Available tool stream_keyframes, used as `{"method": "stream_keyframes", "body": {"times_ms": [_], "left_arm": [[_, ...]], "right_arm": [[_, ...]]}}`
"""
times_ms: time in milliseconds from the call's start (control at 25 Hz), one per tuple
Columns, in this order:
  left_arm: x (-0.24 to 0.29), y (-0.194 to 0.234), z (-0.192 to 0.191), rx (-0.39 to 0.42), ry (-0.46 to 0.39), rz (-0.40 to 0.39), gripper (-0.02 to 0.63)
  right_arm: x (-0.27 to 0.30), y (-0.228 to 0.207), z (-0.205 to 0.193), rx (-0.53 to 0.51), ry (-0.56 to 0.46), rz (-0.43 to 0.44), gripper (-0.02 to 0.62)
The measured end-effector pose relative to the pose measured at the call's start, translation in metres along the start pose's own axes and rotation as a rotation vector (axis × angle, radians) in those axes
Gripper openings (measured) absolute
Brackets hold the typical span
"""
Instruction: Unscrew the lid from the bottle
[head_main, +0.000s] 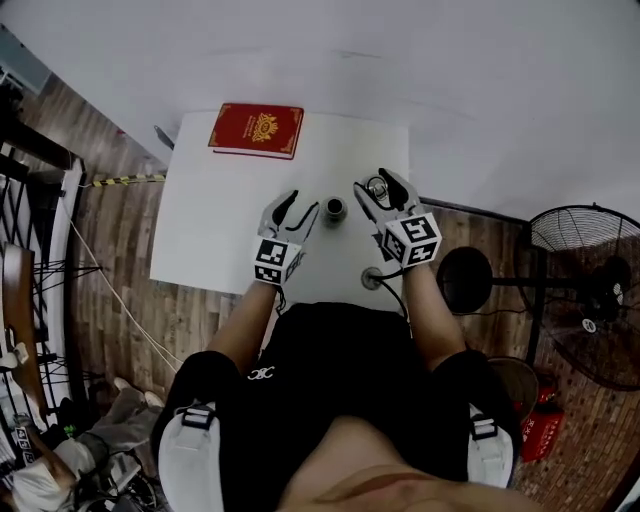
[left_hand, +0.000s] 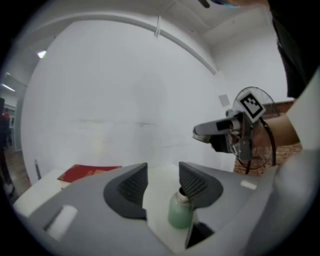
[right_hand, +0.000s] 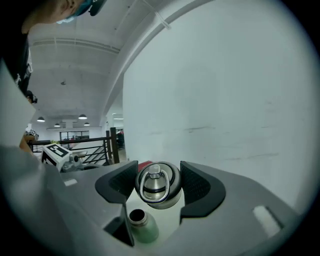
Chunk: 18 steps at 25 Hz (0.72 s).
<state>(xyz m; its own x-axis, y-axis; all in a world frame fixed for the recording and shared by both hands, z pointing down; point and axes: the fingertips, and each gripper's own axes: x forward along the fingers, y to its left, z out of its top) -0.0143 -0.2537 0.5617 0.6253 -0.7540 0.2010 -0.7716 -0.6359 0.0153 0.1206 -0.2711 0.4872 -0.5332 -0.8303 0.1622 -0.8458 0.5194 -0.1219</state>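
In the left gripper view the bottle's (left_hand: 180, 212) neck is partly tucked behind one of the left gripper's (left_hand: 162, 174) fingers (left_hand: 192, 182). In the right gripper view the lid (right_hand: 156, 184) blocks most of the red book (right_hand: 144, 163), so only a sliver shows. The fan (head_main: 590, 295) gets chopped off by the head view's right edge.

Soft even light, fisheye bending with black corners, the near bottle (left_hand: 180, 214) blurred

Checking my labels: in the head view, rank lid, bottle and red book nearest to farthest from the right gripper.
1. The lid, between the right gripper jaws.
2. The bottle, just left of it.
3. The red book, far back left.
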Motion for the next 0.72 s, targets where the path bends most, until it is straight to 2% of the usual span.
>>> {"method": "stream_keyframes", "body": {"times_ms": [120,200,280,400,720], "left_arm": [[-0.025,0.023,0.044,-0.019,-0.075,0.121,0.113],[-0.040,0.040,0.069,-0.018,-0.112,0.203,0.059],[-0.051,0.053,0.086,0.003,-0.121,0.272,0.054],[-0.061,0.062,0.094,0.023,-0.094,0.327,0.054],[-0.063,0.062,0.114,0.029,-0.106,0.333,0.054]], "right_arm": [[-0.013,-0.008,0.018,0.036,-0.037,-0.110,0.268],[-0.017,-0.016,0.028,0.053,-0.063,-0.167,0.268],[-0.017,-0.021,0.037,0.066,-0.093,-0.201,0.268],[-0.017,-0.021,0.045,0.061,-0.116,-0.214,0.270],[-0.012,-0.011,0.053,0.040,-0.126,-0.214,0.270]]}}
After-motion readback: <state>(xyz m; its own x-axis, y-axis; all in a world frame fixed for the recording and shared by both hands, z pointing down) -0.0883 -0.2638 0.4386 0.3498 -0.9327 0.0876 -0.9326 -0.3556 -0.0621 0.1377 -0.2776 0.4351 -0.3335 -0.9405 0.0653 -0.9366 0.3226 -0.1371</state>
